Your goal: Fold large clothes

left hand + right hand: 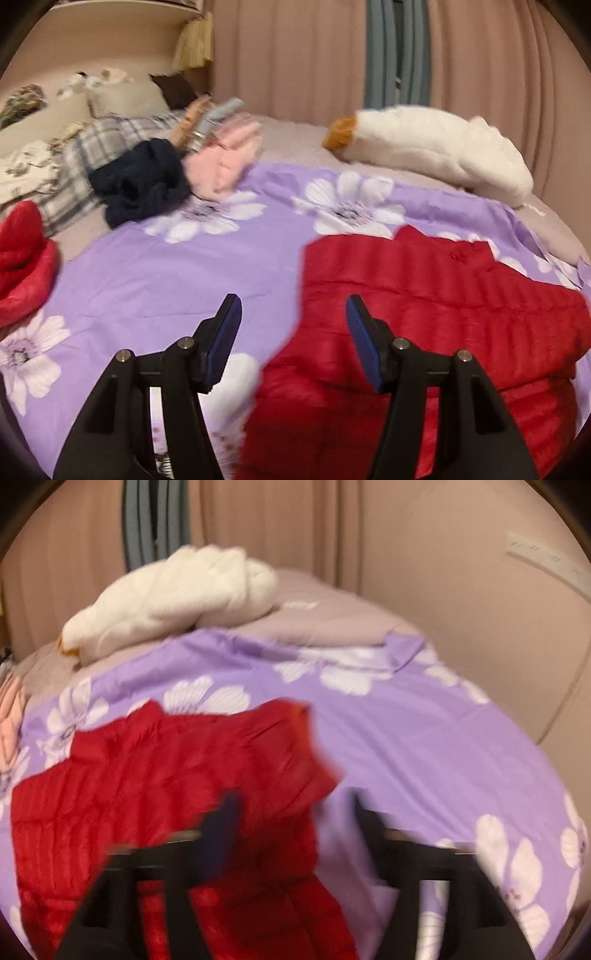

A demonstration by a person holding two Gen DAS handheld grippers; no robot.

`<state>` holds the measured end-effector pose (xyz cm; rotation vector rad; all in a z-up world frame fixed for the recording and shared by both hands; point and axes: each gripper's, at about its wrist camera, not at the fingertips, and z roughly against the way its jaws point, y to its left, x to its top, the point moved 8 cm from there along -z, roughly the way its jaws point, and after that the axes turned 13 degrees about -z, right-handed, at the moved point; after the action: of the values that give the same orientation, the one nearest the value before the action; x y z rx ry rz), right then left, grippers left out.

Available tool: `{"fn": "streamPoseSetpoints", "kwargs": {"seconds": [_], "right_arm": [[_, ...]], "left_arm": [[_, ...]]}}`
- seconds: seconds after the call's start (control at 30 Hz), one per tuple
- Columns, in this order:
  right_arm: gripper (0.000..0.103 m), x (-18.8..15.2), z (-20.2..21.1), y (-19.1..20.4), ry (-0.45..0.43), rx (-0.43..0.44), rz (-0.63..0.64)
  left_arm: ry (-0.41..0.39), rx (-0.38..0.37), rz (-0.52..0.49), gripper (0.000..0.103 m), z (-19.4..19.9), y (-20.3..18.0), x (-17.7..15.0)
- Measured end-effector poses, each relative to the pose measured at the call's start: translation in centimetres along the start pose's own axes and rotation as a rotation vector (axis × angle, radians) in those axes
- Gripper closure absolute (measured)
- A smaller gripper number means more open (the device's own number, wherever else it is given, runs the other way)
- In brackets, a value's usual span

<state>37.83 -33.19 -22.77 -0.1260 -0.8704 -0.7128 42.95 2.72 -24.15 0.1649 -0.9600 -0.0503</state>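
**Red quilted jacket spread on a flowered bed cover, both grippers empty**

Across the lower right of the left wrist view, a red quilted puffer jacket (424, 332) is seen lying on a lilac bed cover printed with white flowers (166, 266). The left gripper (293, 347) is held above the jacket's left edge; its blue-padded black fingers (225, 332) are parted to a moderate gap and nothing is gripped between them. At the upper right of that view a white plush toy with an orange tip (436, 151) is laid on the grey-beige bedding. At the upper left a dark navy garment (140, 184) and a folded pink fleece garment (221, 162) are piled just beside each other, with a grey plaid cloth (85, 162) behind them. A second red garment (22, 266) is bunched at the left edge, well apart from the jacket. Pink curtains (295, 55) are hung behind the bed.

In the right wrist view, which is heavily blurred, the same jacket (166, 775) is found in the lower left and centre, its right edge reaching between the fingers of the right gripper (293, 830). Those fingers are spread wide, and the cloth is not pinched by them. The lilac cover (424, 757) is exposed to the right, and the white plush toy (166, 598) is seen at the upper left.
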Motion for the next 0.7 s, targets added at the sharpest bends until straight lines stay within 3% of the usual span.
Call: {"fn": "streamPoseSetpoints", "kwargs": {"seconds": [0.07, 0.1, 0.13, 0.17, 0.23, 0.37, 0.47, 0.5, 0.63, 0.7], "right_arm": [[0.008, 0.1, 0.6, 0.0, -0.101, -0.004, 0.008], [0.013, -0.2, 0.0, 0.0, -0.1, -0.018, 0.022], [0.022, -0.8, -1.6, -0.4, -0.06, -0.066, 0.031], [0.042, -2.1, -3.6, -1.0, -0.005, -0.122, 0.048], [0.045, -3.8, -5.8, -0.6, 0.041, -0.107, 0.058], [0.047, -4.5, -6.8, -1.6, 0.115, -0.03, -0.101], [0.047, -3.4, -4.5, -2.4, 0.117, -0.02, -0.15], [0.047, -2.8, -3.2, -2.9, 0.092, -0.022, -0.15], [0.047, -0.4, 4.1, -5.7, -0.054, -0.068, -0.164], [0.041, 0.2, 7.8, -7.3, -0.095, -0.05, -0.2]], "left_arm": [[0.121, -0.033, 0.006, 0.044, -3.5, -1.4, -1.9], [0.191, -0.03, -0.007, 0.046, -5.4, -2.0, -3.5], [0.233, -0.019, -0.017, 0.046, -6.7, -2.4, -4.8], [0.265, -0.025, -0.004, 0.046, -7.9, -2.7, -6.3], [0.25, -0.034, 0.042, 0.045, -7.9, -2.1, -6.2], [0.267, -0.025, 0.062, 0.042, -7.6, -1.2, -6.0], [0.203, 0.0, 0.081, 0.043, -3.5, 0.9, -4.6], [0.166, 0.015, 0.097, 0.039, -1.8, 1.9, -3.9], [-0.03, 0.073, 0.194, 0.007, 6.8, 7.0, -1.4], [-0.073, 0.061, 0.227, 0.003, 10.3, 8.6, -1.8]]}}
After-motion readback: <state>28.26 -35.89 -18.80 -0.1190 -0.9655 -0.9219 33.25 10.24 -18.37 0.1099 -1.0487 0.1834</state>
